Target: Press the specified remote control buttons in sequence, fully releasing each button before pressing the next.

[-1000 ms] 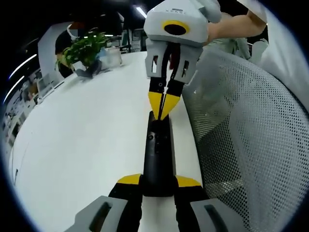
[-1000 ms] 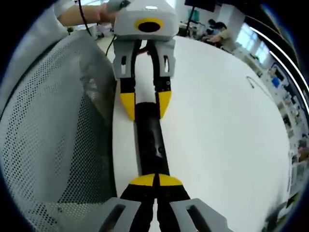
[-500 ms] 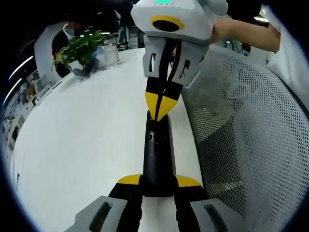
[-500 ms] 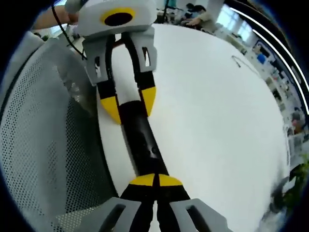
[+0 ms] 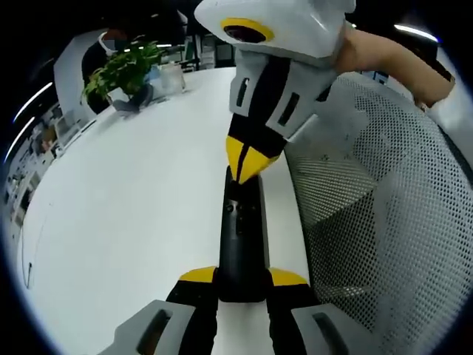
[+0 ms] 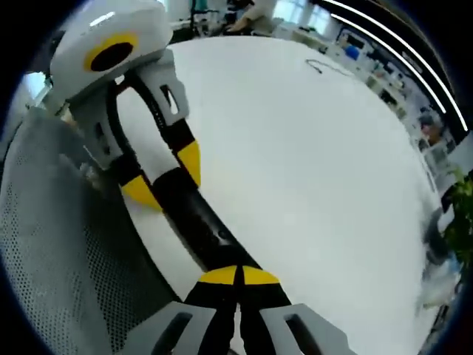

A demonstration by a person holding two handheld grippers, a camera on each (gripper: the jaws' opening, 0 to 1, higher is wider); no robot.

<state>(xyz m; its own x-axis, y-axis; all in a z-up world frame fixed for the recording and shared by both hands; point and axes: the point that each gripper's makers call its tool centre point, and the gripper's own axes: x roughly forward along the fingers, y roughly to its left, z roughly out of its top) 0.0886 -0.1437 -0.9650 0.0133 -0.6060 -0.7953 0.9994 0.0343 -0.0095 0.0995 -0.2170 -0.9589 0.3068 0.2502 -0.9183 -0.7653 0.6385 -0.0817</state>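
I held the remote control (image 5: pixel 241 237) with my left gripper (image 5: pixel 242 279): its two yellow-tipped jaws were clamped on the near end of the long, narrow black body, one on each side. The remote was of smooth, slightly glossy plastic, with small buttons along its upper face, and it lay lengthwise along the right edge of the white tabletop (image 5: pixel 126 214).

My right gripper (image 5: pixel 246 164) came in from the far side. Its yellow tips were pressed together to one point, and this point stood on the far end of the remote. I could not tell which button was under it. In the right gripper view the same gripper (image 6: pixel 238 276) showed its tips shut against each other on the black remote (image 6: pixel 198 220), and the left gripper (image 6: pixel 161 182) was at the far end of it, with a jaw on each side.

The tabletop was plain, matte and smooth. Just beside the remote, on the right, was the grey mesh back of a chair (image 5: pixel 377 214), with a fine pattern of holes and a curved frame. At the far left corner of the tabletop stood a green leafy plant (image 5: pixel 122 72) in a pot. A person's bare forearm (image 5: pixel 388 59) reached down behind the right gripper.
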